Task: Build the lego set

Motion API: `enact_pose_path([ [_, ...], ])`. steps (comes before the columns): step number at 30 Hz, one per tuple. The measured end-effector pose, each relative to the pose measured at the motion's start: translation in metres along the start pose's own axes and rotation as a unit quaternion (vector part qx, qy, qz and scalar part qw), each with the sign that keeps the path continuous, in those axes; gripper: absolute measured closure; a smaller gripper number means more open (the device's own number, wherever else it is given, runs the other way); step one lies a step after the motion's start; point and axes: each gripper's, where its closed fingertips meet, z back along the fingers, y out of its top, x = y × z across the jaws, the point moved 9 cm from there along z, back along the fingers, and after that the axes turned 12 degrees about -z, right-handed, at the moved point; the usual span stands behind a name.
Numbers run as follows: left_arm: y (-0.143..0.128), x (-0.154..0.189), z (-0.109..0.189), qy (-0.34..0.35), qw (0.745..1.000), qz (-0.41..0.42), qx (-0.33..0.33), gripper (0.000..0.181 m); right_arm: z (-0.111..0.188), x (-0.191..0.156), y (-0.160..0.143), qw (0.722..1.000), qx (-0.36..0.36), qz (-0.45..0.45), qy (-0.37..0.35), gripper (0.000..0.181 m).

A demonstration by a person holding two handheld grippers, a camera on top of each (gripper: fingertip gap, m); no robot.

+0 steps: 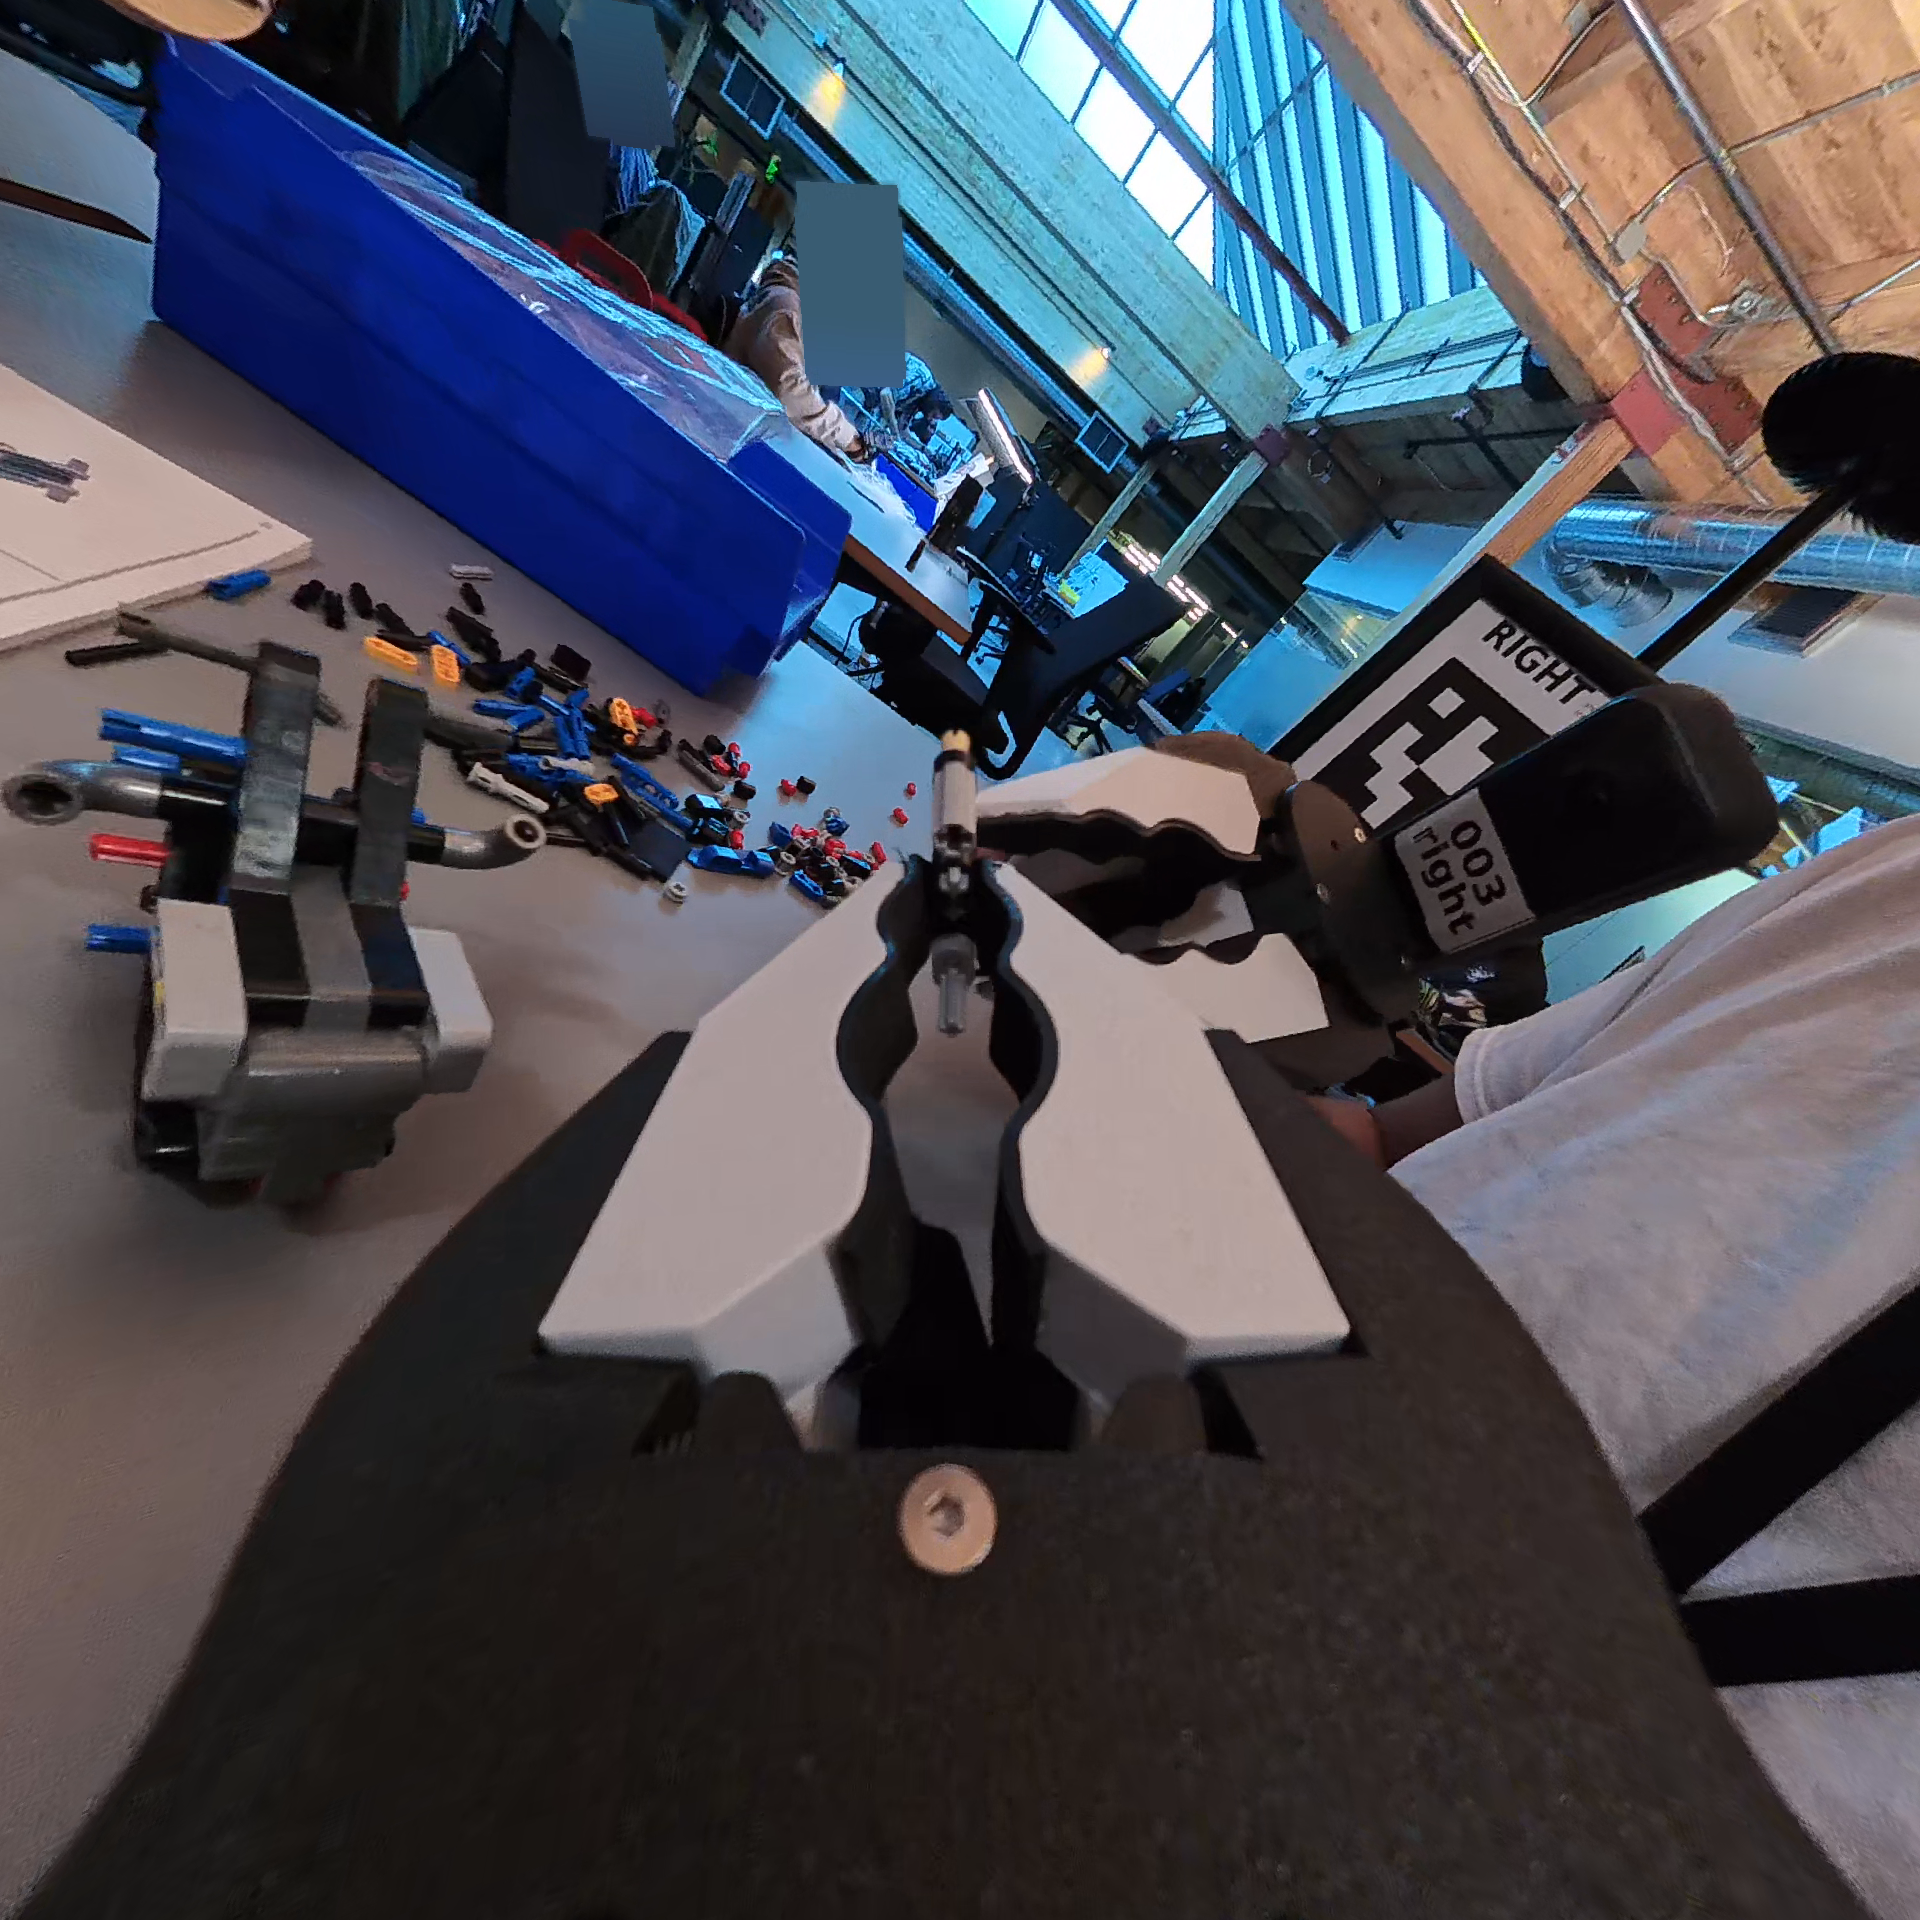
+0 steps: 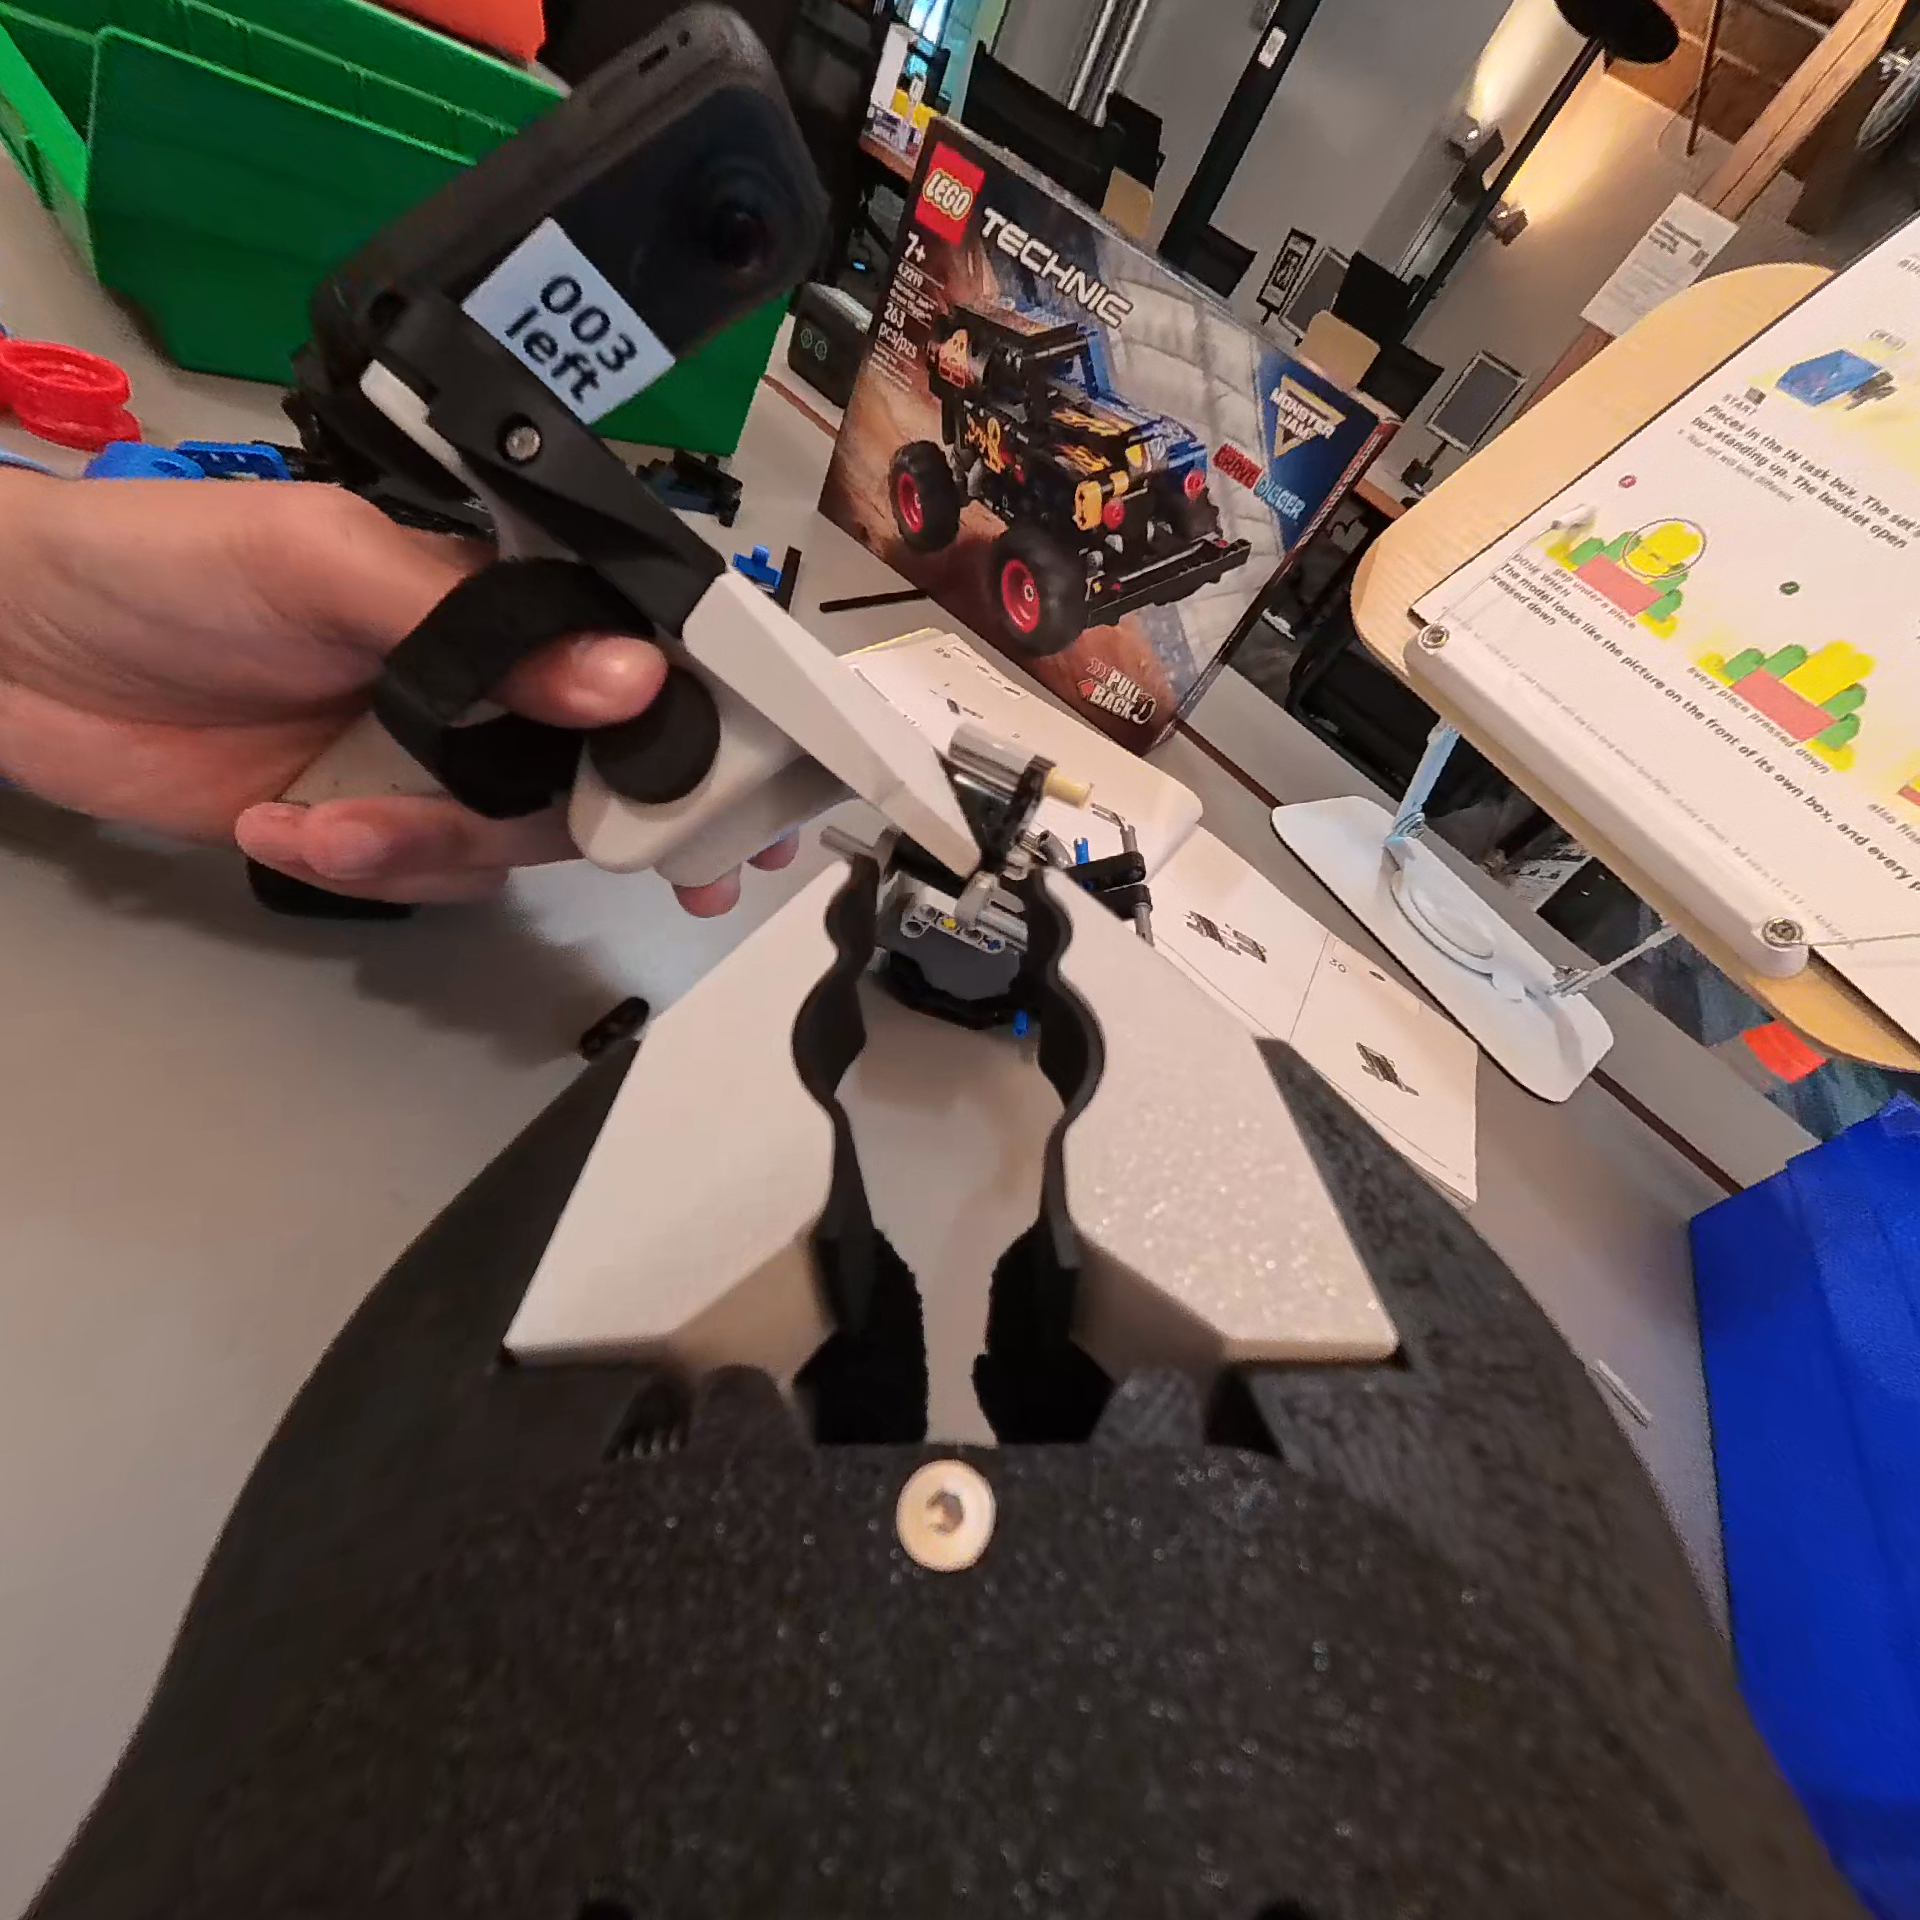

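My left gripper (image 1: 951, 868) is shut on a small lego sub-assembly (image 1: 951, 805): a grey shaft with a tan tip, a black middle and a grey axle end. It is held up above the table. My right gripper (image 2: 951, 883) is partly open, its fingertips on either side of the sub-assembly's lower grey end (image 2: 980, 891) without clamping it. The right gripper shows in the left wrist view (image 1: 1013, 857) coming in from the right. The left gripper (image 2: 977, 842) enters the right wrist view from the left. The part-built grey and black model (image 1: 291, 935) stands on the table.
A pile of loose blue, black, red and yellow pieces (image 1: 623, 748) lies beside the model. A blue bin (image 1: 468, 395) stands behind it. The lego box (image 2: 1081, 457), open booklet (image 2: 1299, 987), instruction stand (image 2: 1662, 623) and green bins (image 2: 312, 187) surround the work area. My left and right fingertips are right by each other.
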Motion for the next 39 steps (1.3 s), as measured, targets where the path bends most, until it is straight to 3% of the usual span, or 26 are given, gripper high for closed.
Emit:
enact_pose_path([
  [10, 0.001, -0.006, 0.005, 0.008, 1.000, 0.009, 0.005, 0.176, 0.005, 0.014, -0.011, 0.998, 0.030, -0.055, -0.006, 0.155],
  [16, 0.001, -0.010, 0.006, 0.012, 1.000, 0.019, 0.006, 0.175, 0.003, 0.020, -0.028, 0.982, 0.065, -0.166, 0.071, 0.156],
  [20, 0.001, -0.012, 0.007, 0.012, 1.000, 0.025, 0.005, 0.176, 0.006, 0.029, -0.030, 0.976, 0.077, -0.190, 0.069, 0.158],
  [39, -0.006, -0.024, 0.006, 0.012, 0.998, 0.063, -0.010, 0.176, -0.003, 0.032, -0.035, 0.976, 0.052, -0.199, 0.071, 0.160],
])
